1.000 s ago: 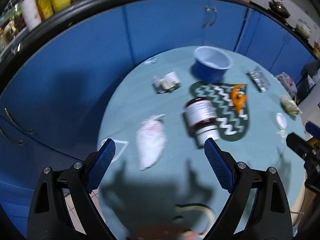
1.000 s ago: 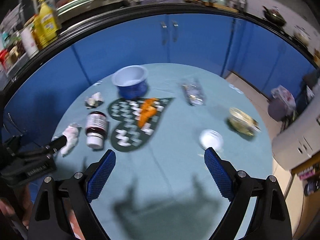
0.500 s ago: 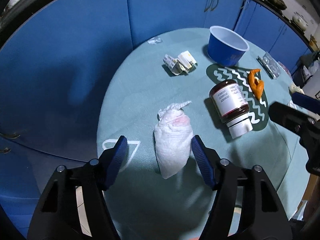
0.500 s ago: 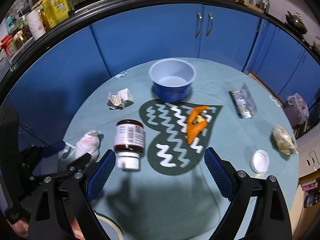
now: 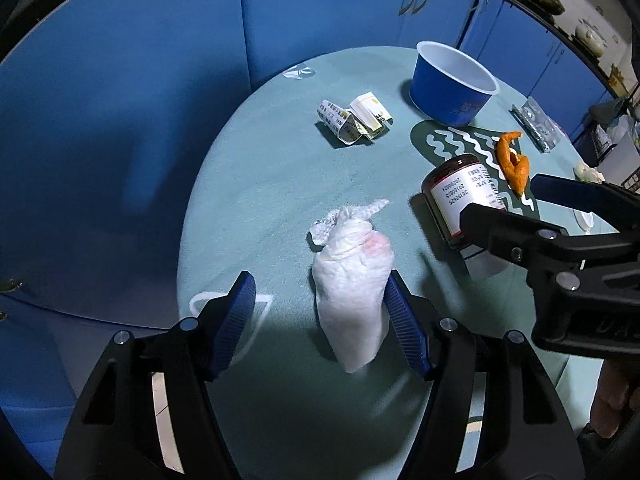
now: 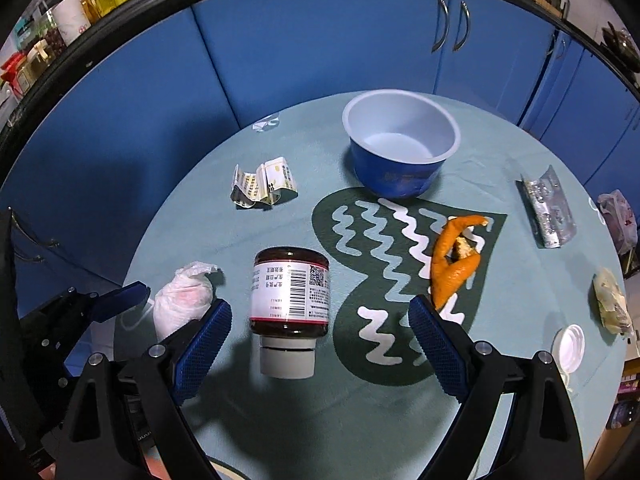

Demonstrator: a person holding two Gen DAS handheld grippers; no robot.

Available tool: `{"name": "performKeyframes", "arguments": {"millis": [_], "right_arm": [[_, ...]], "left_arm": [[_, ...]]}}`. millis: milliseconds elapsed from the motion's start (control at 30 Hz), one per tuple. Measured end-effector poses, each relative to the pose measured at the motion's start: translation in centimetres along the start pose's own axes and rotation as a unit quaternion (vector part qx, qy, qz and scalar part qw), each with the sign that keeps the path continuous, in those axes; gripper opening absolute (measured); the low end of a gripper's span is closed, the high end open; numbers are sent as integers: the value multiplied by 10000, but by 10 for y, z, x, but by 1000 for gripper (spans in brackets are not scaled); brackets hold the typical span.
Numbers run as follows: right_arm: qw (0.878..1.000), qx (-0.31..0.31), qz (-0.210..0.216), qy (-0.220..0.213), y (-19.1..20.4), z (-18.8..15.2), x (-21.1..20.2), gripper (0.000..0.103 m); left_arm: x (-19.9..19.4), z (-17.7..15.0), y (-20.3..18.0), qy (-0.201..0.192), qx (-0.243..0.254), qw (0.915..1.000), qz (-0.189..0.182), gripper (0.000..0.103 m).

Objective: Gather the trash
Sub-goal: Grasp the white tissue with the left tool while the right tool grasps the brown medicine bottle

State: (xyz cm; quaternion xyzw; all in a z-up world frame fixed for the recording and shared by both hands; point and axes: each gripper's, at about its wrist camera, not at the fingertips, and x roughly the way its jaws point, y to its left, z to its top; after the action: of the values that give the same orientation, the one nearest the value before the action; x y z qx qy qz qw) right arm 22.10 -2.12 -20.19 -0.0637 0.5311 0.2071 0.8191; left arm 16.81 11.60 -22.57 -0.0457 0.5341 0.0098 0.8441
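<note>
Jaws wide around tissue wad (image 5: 352, 280) — jar (image 6: 290, 292) just beside.

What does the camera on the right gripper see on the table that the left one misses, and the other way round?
Only the right wrist view shows the white round lid whole and the inside of the blue bowl. Only the left wrist view shows its gripper straddling the crumpled white tissue, jaws open. Both show the tipped-over jar, orange peel, crushed carton, foil wrapper and the right gripper.
</note>
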Motion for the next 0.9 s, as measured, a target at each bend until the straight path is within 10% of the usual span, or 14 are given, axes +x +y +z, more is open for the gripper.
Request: {"name": "performKeyframes", "arguments": {"millis": [533, 900], "right_arm": [[9987, -15, 224, 447, -4, 6, 26, 43], [9994, 114, 127, 285, -15, -6, 6, 43]], "left_arm": [[3, -1, -7, 7, -22, 10000, 67, 61], [-2, -4, -21, 69, -7, 10000, -29, 27]]}}
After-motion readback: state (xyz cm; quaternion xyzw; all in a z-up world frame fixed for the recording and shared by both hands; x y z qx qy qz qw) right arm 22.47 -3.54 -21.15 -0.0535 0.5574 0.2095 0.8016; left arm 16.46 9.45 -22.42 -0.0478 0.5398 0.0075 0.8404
